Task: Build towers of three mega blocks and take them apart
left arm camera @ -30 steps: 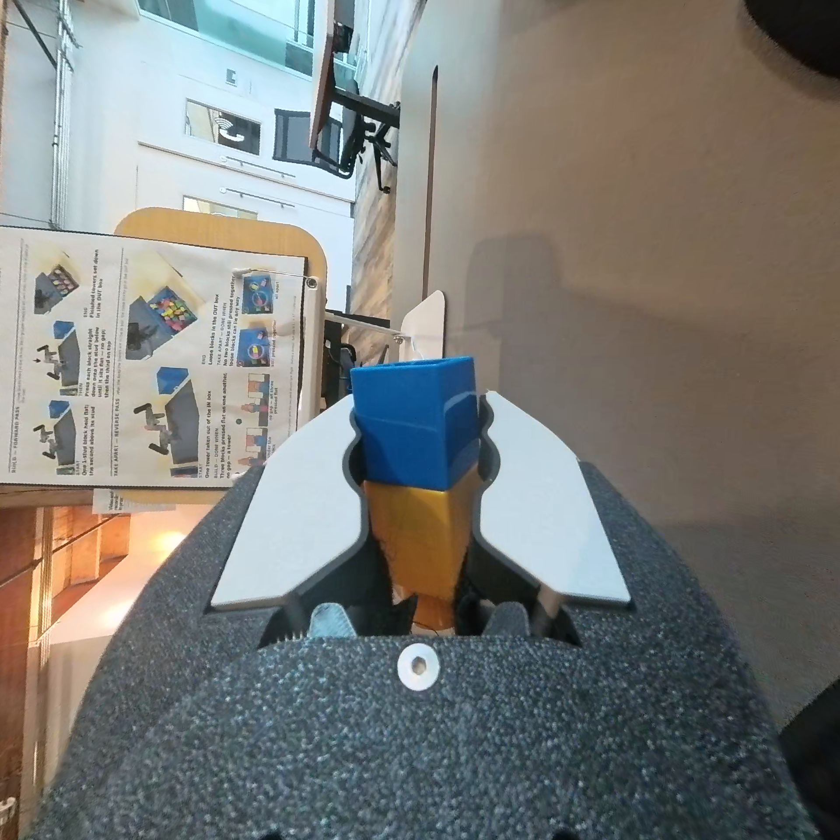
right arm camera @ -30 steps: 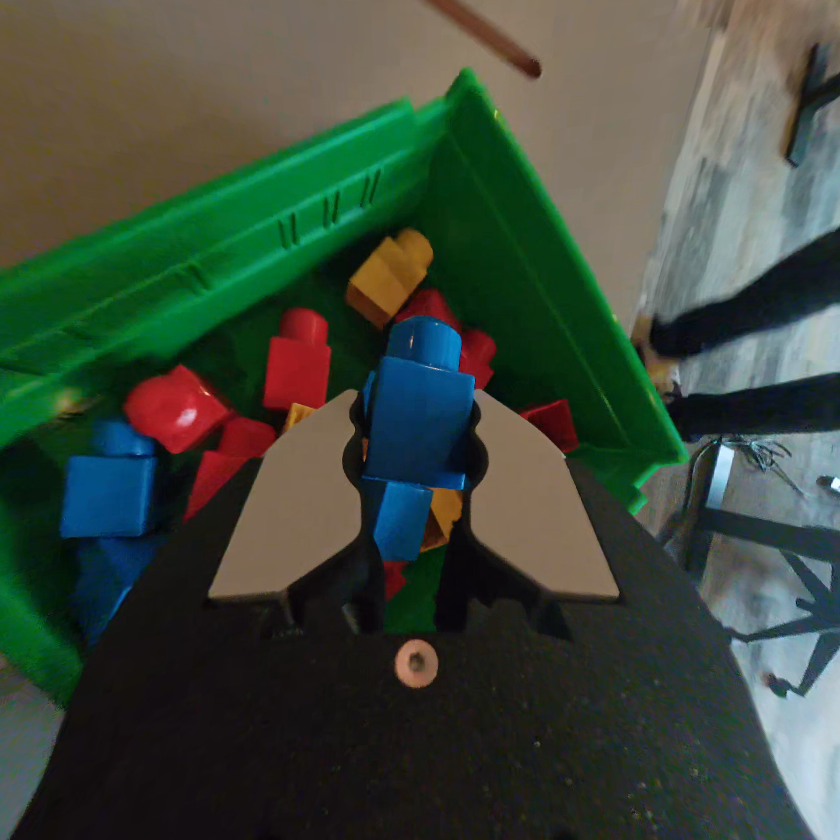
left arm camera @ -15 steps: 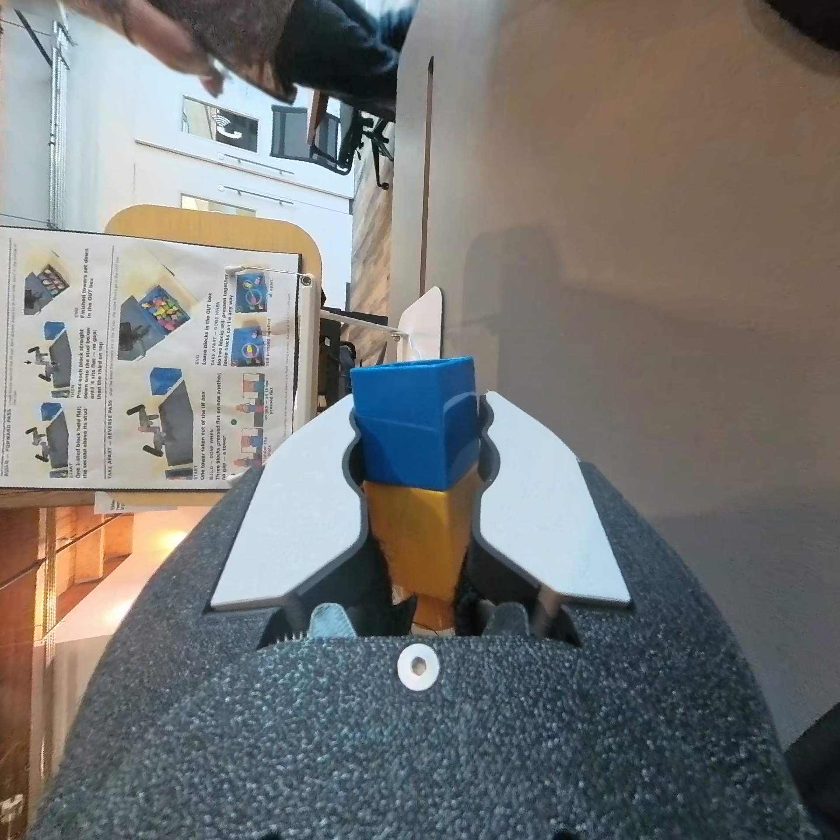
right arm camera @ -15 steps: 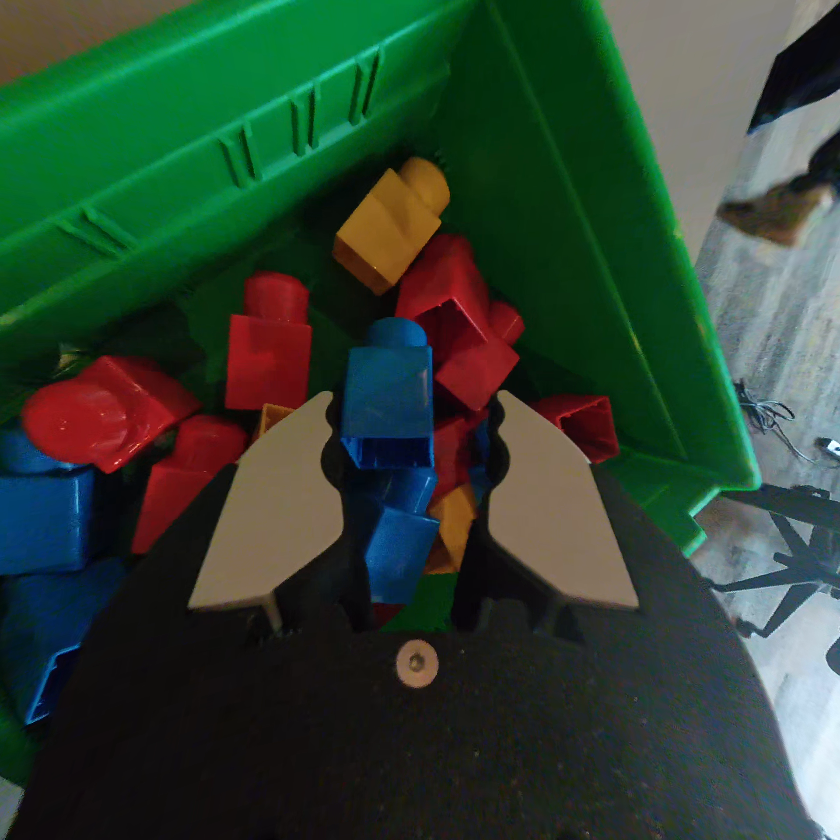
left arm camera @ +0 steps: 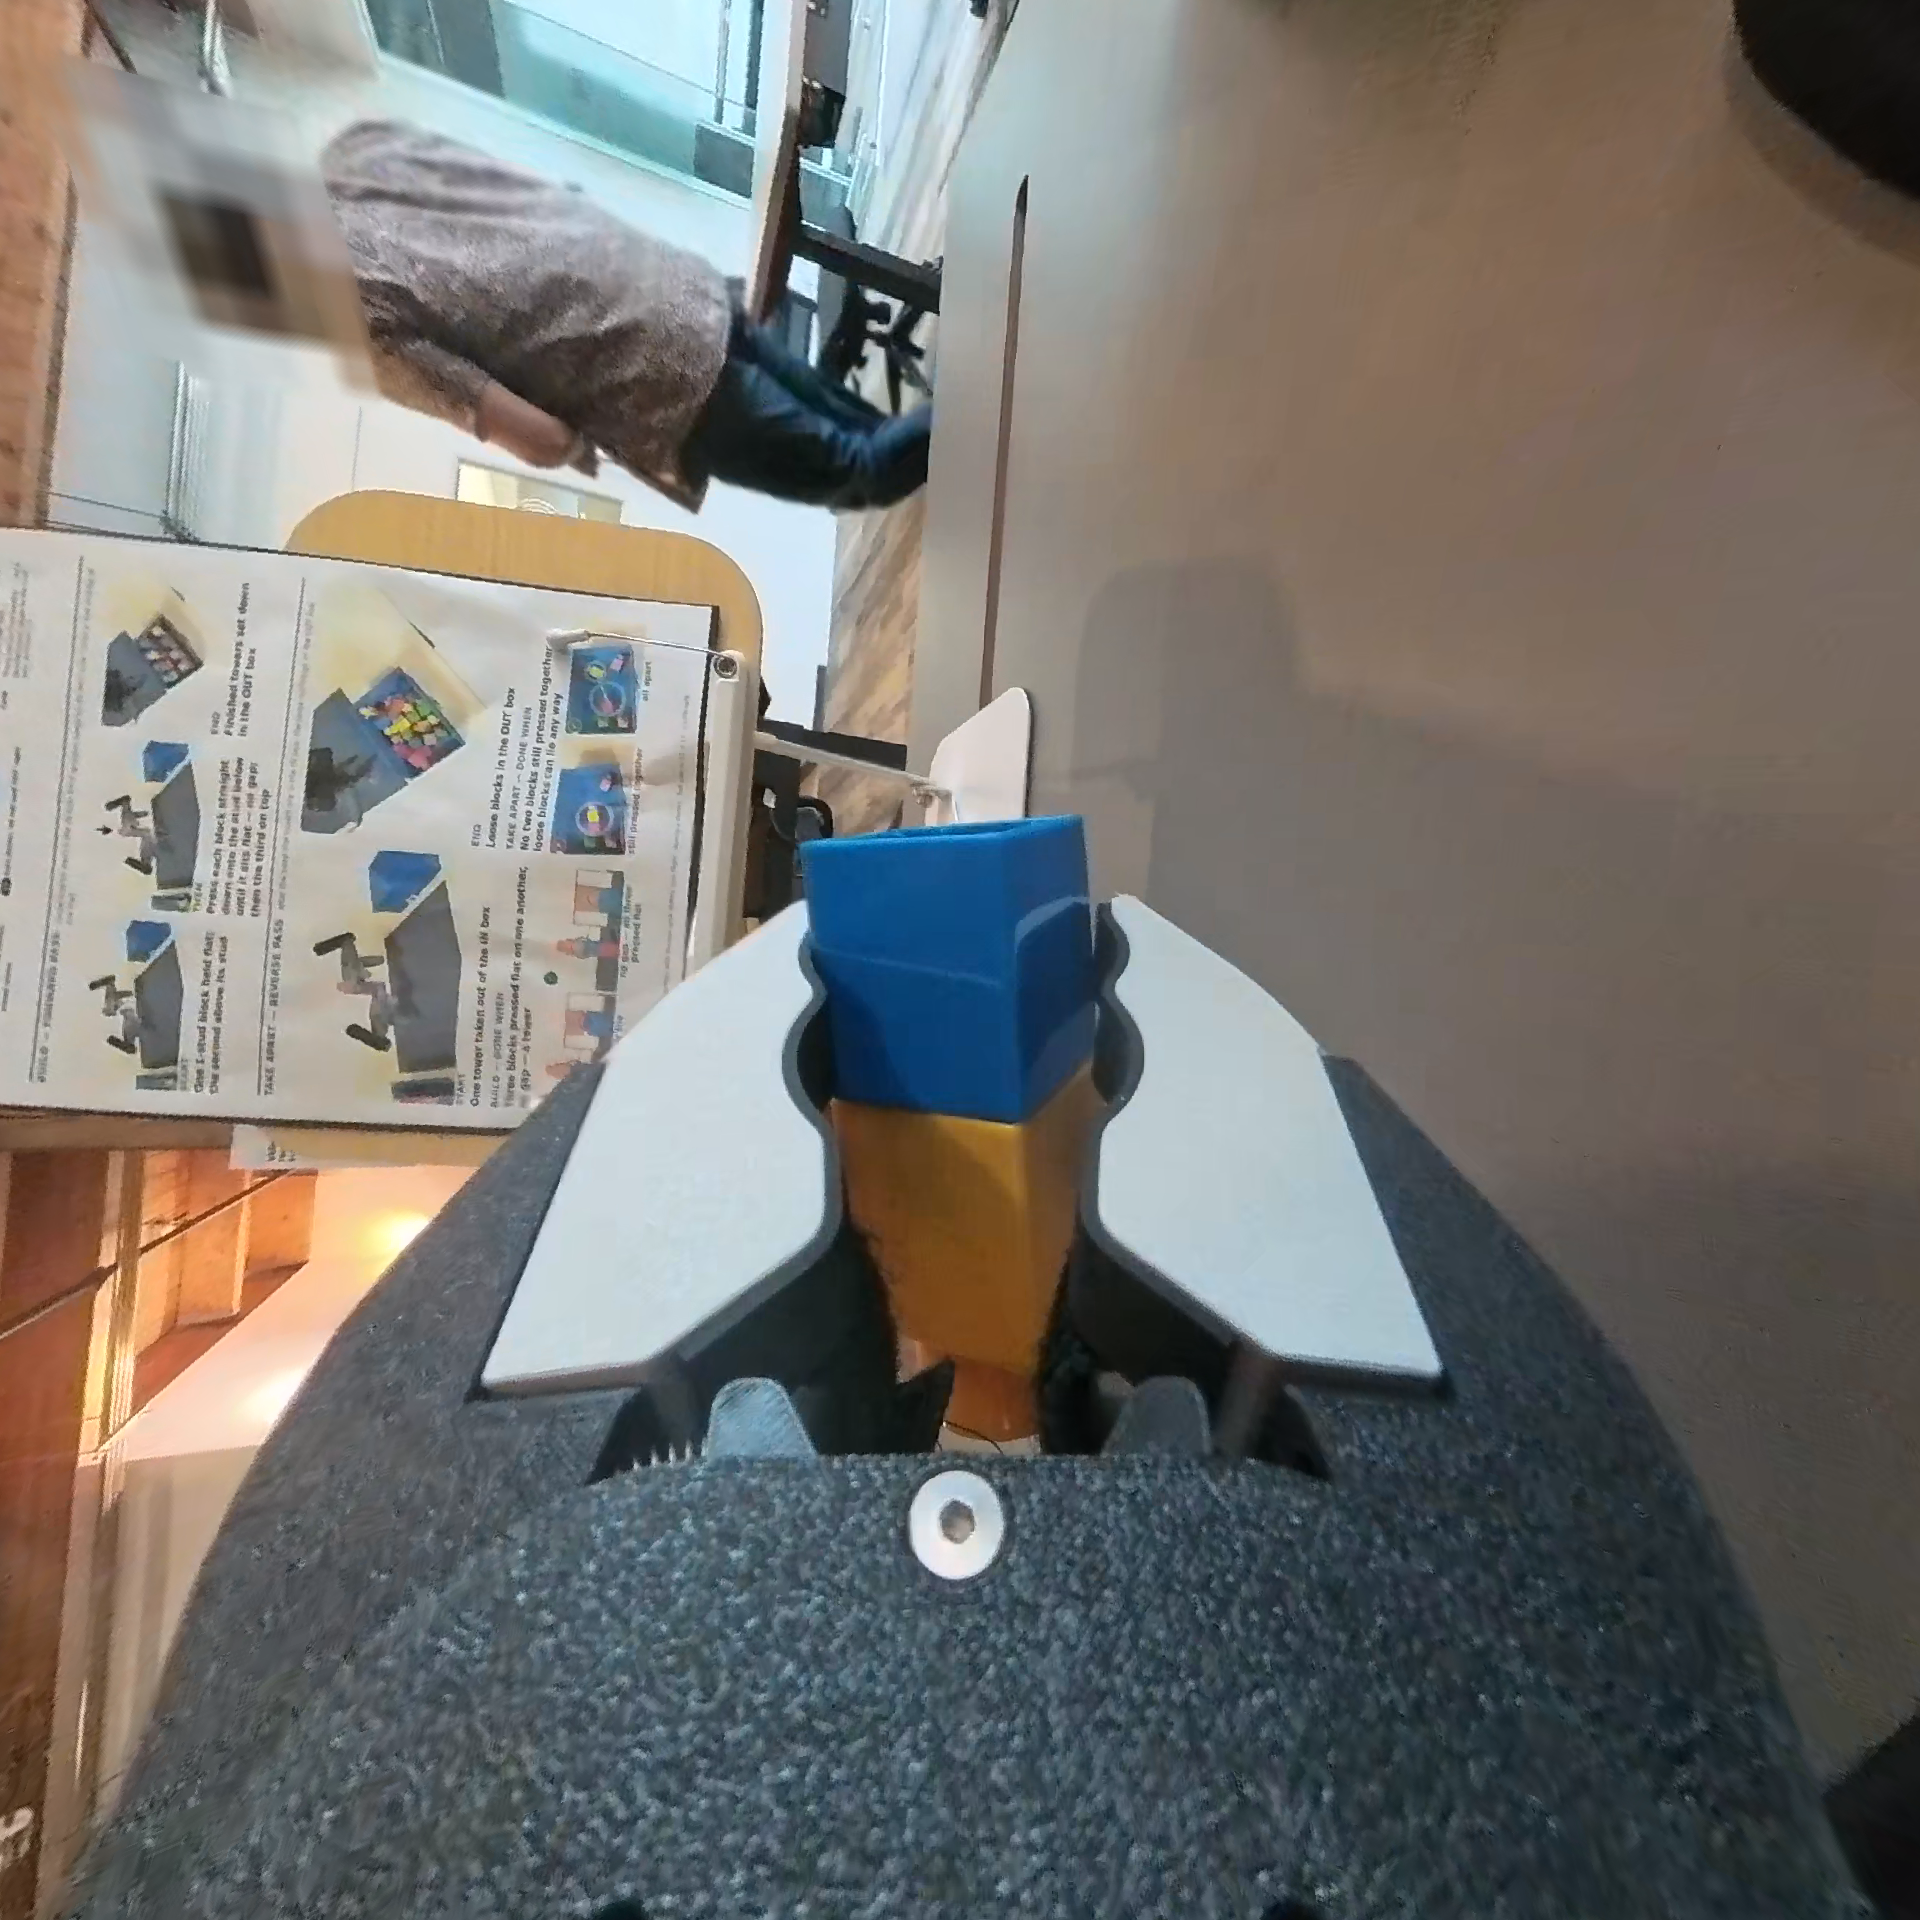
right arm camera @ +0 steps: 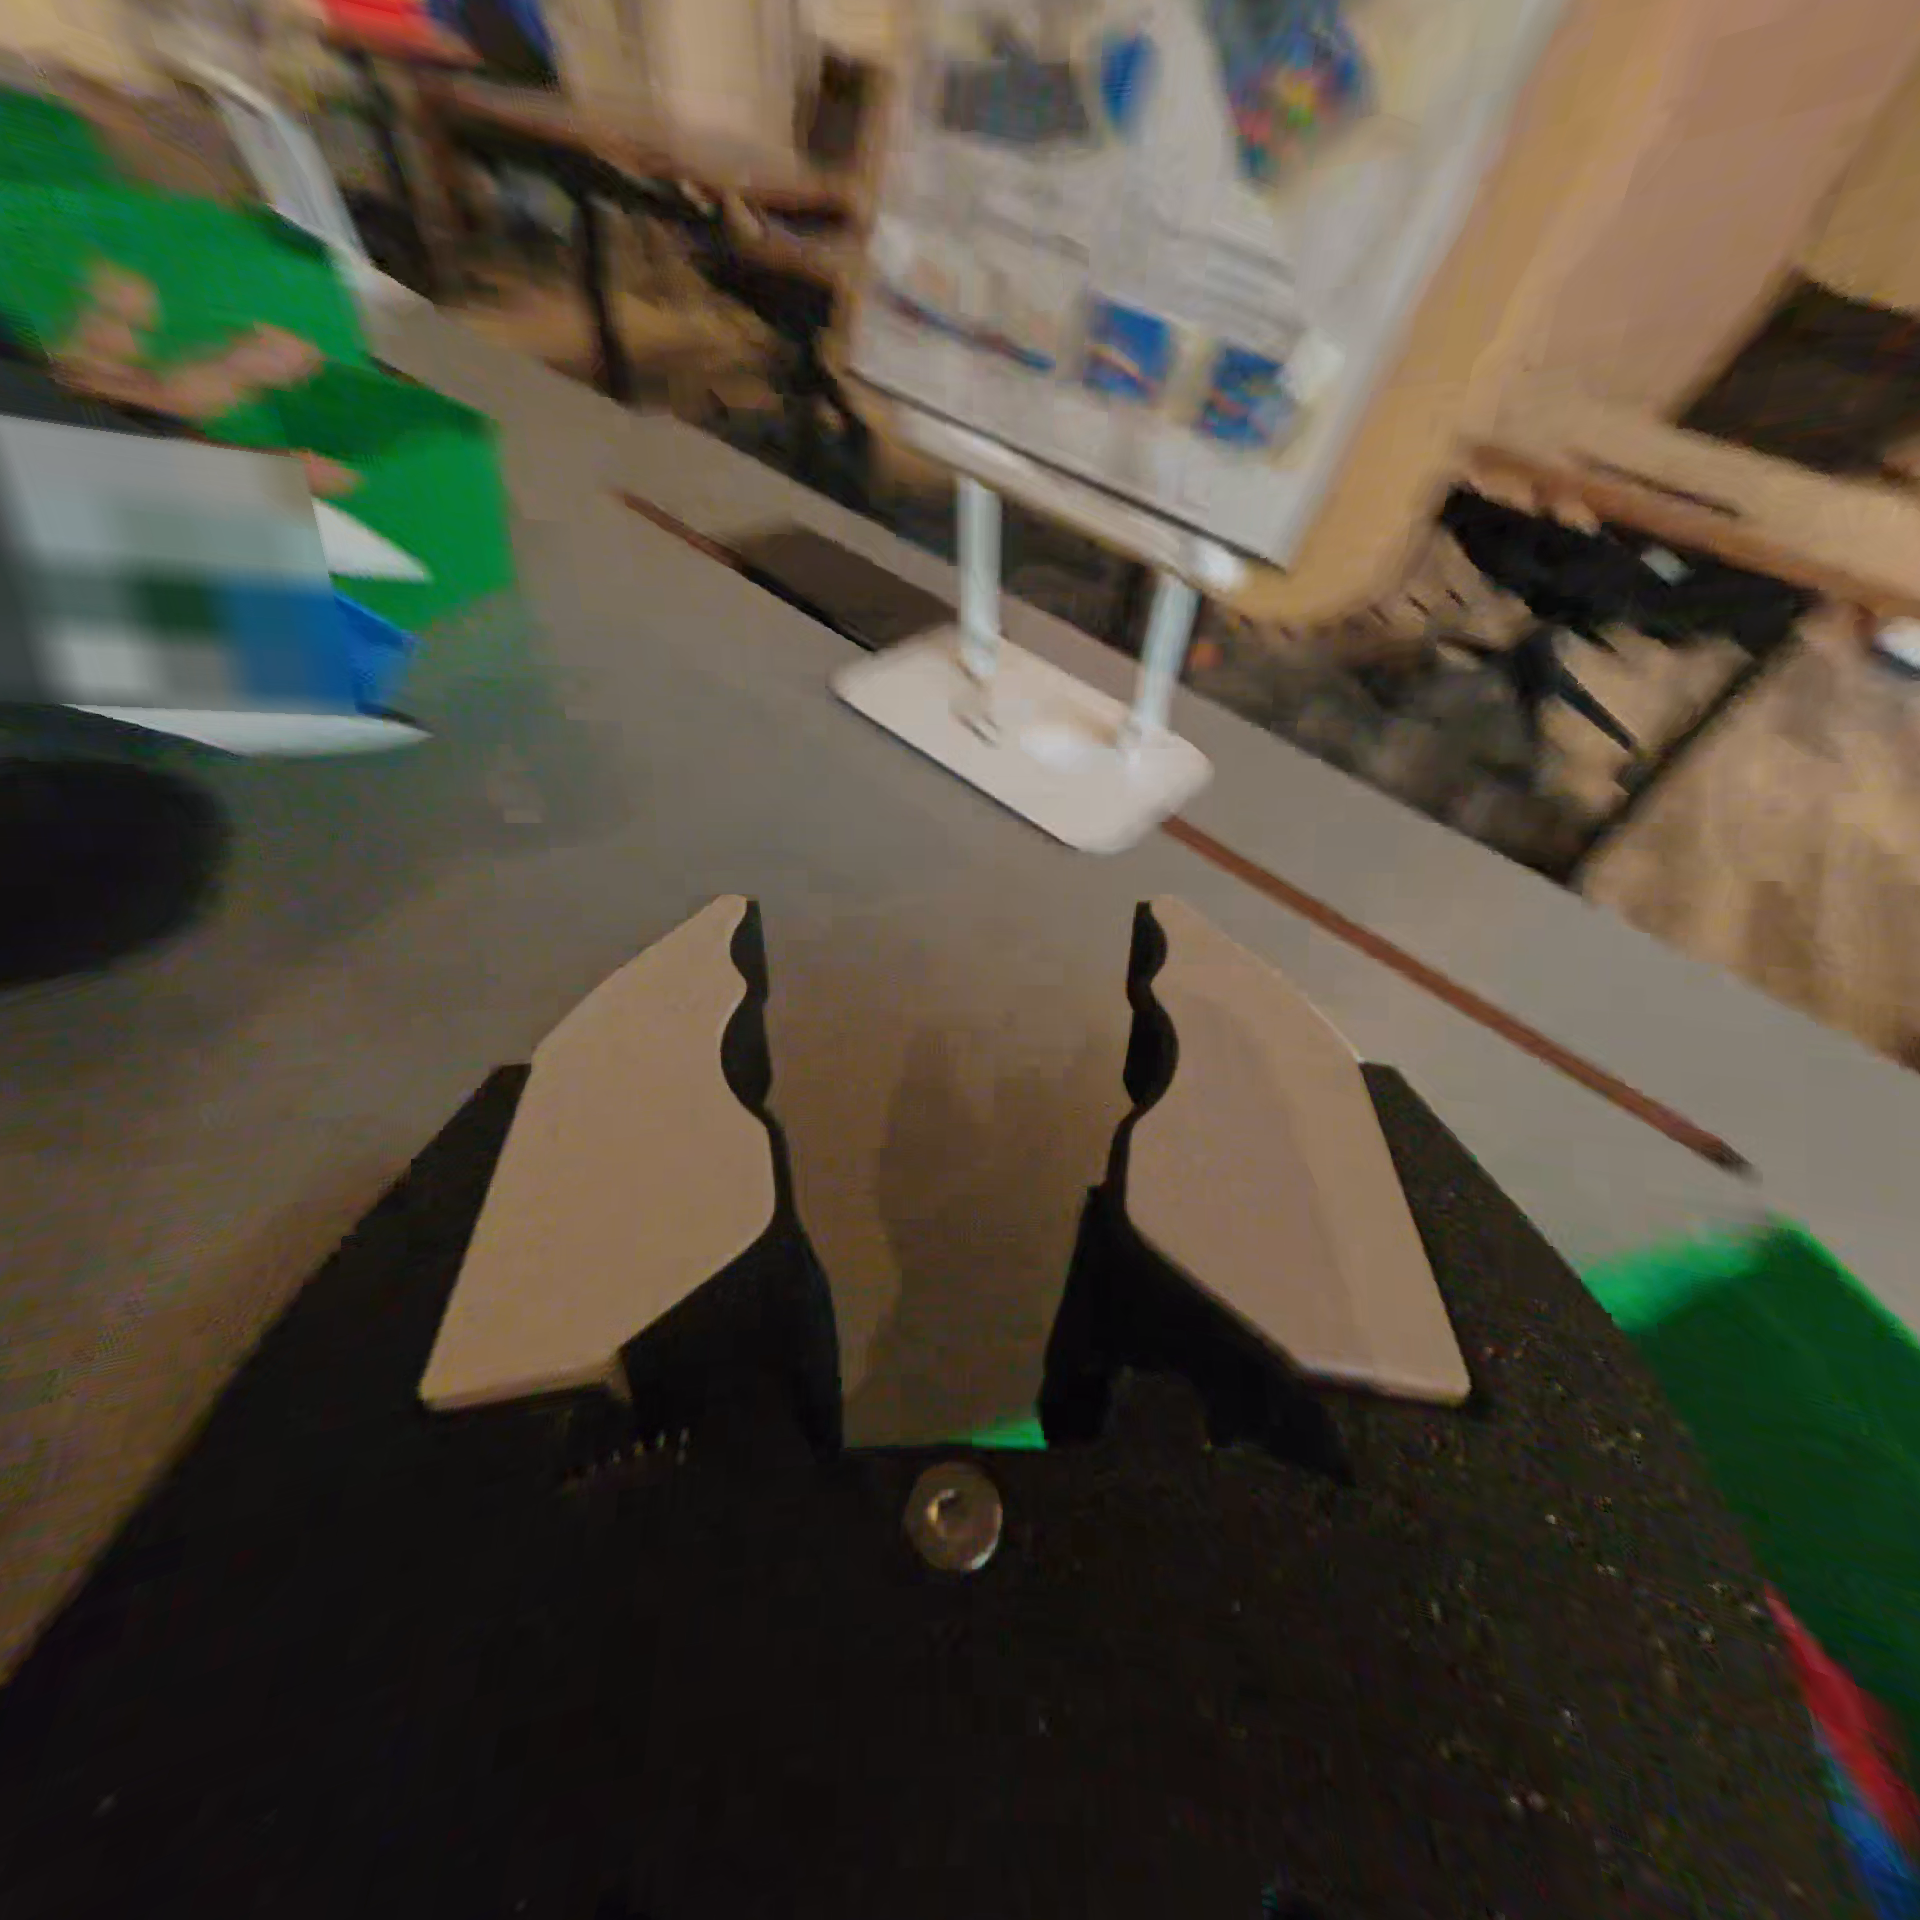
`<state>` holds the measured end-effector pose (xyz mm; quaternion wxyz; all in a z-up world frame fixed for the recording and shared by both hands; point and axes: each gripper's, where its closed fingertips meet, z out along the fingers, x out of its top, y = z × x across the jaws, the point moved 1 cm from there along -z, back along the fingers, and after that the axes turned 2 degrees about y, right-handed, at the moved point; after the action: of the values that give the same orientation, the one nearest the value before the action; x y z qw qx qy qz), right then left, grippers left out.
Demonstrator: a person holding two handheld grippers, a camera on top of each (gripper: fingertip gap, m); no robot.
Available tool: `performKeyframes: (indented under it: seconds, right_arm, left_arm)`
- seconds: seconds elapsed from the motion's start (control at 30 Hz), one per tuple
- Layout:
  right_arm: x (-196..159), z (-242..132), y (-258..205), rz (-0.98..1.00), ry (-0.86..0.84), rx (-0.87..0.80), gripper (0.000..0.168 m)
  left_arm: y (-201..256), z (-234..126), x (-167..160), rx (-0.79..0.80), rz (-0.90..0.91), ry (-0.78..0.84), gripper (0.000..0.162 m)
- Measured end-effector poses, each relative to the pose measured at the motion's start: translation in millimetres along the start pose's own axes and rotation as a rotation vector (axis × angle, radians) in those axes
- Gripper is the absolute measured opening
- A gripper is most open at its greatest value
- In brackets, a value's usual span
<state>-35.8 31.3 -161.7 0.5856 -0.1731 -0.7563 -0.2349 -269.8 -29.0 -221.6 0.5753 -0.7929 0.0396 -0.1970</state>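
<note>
My left gripper (left arm camera: pixel 954 940) is shut on a blue block (left arm camera: pixel 951 971) that is pressed onto a yellow block (left arm camera: pixel 956 1236); the pair lies along the fingers, with the blue block's hollow end pointing forward. The view is turned on its side over the grey table (left arm camera: pixel 1507 623). My right gripper (right arm camera: pixel 943 920) is open and empty above the grey table (right arm camera: pixel 644 831). The right wrist view is blurred by motion. A green bin corner (right arm camera: pixel 1766 1340) shows at lower right, with red and blue block edges (right arm camera: pixel 1860 1725) by the frame edge.
An instruction sheet on a white stand (right arm camera: pixel 1029 748) stands on the table ahead; it also shows in the left wrist view (left arm camera: pixel 343 831). A second green bin (right arm camera: pixel 343 447) and my left gripper's dark body (right arm camera: pixel 94 862) are at left. A person (left arm camera: pixel 582 343) passes behind the table. Across from one pair of fingers to the other is roughly 25 cm.
My right gripper let go of the blue block into the green bin, opened, and swung up and away to face the table and stand. The left gripper stayed still. A person walked into the background.
</note>
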Motion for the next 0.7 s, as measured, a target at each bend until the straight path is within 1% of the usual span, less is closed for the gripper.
performKeyframes:
  seconds: [0.07,0.13,0.2,0.27,0.33,0.47,0.63,0.7]
  right_arm:
    - [15.5,21.0,-53.6,0.007,0.095,0.113,0.067]
    - [21.6,43.8,-98.2,0.044,0.147,0.207,0.067]
    - [21.2,67.9,-132.6,0.12,0.159,0.301,0.068]
    - [15.6,91.0,-154.3,0.204,0.126,0.373,0.074]
    - [13.9,108.1,-167.1,0.277,0.097,0.425,0.079]
    - [15.9,128.5,-170.5,0.372,0.09,0.444,0.072]
    - [8.1,137.3,-188.8,0.421,0.028,0.543,0.06]
    - [7.0,140.5,-192.5,0.424,0.024,0.554,0.049]
  left_arm:
    - [-1.8,0.7,2.6,0.022,-0.003,0.007,0.046]
    - [-4.9,0.9,5.7,0.054,-0.003,0.015,0.046]
    - [-8.6,0.9,8.0,0.089,0.002,0.018,0.046]
    - [-10.5,0.9,10.0,0.114,0.007,0.02,0.046]
    - [-10.6,0.8,11.3,0.129,0.018,0.02,0.046]
    - [-9.1,0.6,12.3,0.149,0.041,0.015,0.046]
    - [-3.6,2.1,13.3,0.144,0.069,0.012,0.046]
    - [-0.5,2.8,14.2,0.134,0.074,0.013,0.046]
